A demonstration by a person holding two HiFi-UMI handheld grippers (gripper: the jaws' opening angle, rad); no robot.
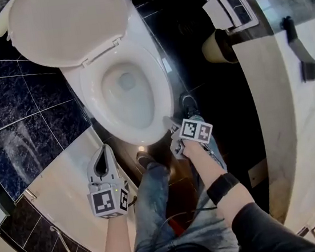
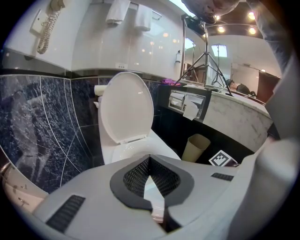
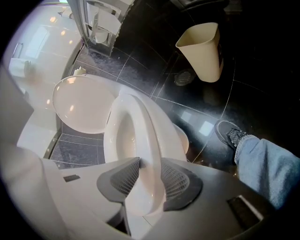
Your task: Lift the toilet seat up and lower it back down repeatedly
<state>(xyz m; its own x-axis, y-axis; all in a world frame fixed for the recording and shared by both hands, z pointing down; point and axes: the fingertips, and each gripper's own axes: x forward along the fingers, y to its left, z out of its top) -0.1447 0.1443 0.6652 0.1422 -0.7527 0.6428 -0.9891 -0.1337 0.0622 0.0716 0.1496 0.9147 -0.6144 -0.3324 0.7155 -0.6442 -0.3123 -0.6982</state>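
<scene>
Far left, dark blue marbled wall tiles [image 1: 5, 108] run behind the toilet. My left gripper [image 1: 104, 152] hangs low beside the bowl's left flank, apart from it. Its own view shows the jaws closed tip to tip [image 2: 150, 159] with nothing between them, pointing toward the toilet.

Centre: the white plastic lid [image 1: 66, 22] stands raised against the wall [image 2: 125, 110]. The white oval plastic toilet seat [image 1: 154, 88] lies down flat on the bowl.

My right gripper [image 1: 171, 126] is at the seat's front edge. In the right gripper view the front rim of the seat [image 3: 150, 126] runs between the two mesh pads, and both pads sit against it, so I read it as clamped on the seat [image 3: 149, 165], jaws at a middling width.

Right of that a grey laced shoe [image 3: 229, 133] stands on the glossy black floor, and further off a beige tapered waste bin [image 3: 201, 47] sits by the counter base [image 1: 216, 47]
</scene>
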